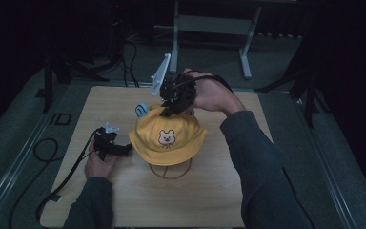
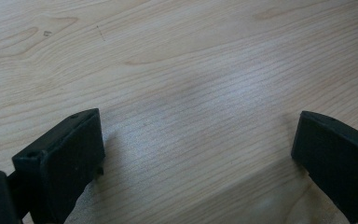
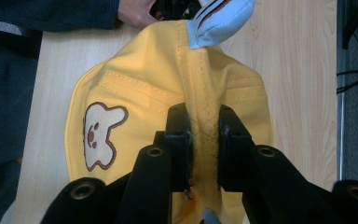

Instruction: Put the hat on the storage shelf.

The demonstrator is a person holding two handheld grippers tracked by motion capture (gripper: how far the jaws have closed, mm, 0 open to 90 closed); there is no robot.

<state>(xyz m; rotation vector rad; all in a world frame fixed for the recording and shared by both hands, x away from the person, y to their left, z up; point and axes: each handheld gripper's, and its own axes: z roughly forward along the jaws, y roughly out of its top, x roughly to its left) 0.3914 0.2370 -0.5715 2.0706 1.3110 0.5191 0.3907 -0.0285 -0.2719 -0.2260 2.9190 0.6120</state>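
A yellow bucket hat (image 1: 167, 138) with a white bear patch (image 1: 166, 137) and small blue ears (image 1: 141, 109) hangs just over the wooden table (image 1: 209, 191). My right gripper (image 1: 170, 110) comes down from above and is shut on a fold of fabric at the hat's crown (image 3: 204, 126). In the right gripper view the bear patch (image 3: 100, 135) is left of the jaws and one blue ear (image 3: 219, 21) is at the top. My left gripper (image 1: 124, 149) lies low at the hat's left brim. Its jaws (image 2: 198, 154) stand wide open over bare wood.
A round wire stand outline (image 1: 170, 171) shows on the table under the hat's front brim. Black cables (image 1: 57, 157) trail off the table's left edge. A grey metal frame (image 1: 214, 28) stands beyond the far edge, with dark floor all around.
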